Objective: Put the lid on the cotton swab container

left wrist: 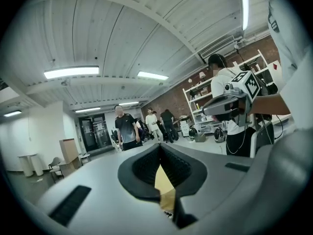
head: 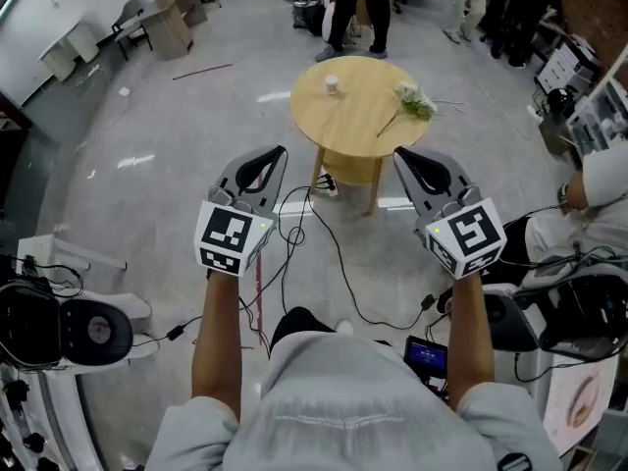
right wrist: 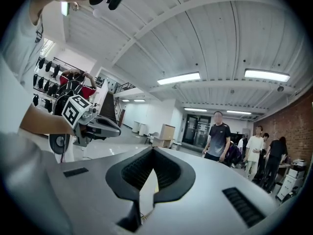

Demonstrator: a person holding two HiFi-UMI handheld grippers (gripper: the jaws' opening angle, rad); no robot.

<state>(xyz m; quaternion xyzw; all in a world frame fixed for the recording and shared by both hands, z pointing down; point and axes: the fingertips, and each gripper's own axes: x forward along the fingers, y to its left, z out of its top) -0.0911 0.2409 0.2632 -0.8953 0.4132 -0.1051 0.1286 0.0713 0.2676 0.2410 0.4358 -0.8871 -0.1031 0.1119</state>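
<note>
— How are the jaws?
— Both clenched on nothing: left gripper (head: 279, 152) and right gripper (head: 397, 153), raised side by side.
— And the container?
— The small pale container (head: 333, 85) stands on the round table (head: 358, 121) ahead, well apart from both, near some flowers (head: 415, 101).

Two grippers held out, jaws closed.
The left gripper (head: 281, 153) and right gripper (head: 398, 155) are held level, well apart, on bare forearms (head: 216, 332), tips pointed forward, nothing gripped.
</note>
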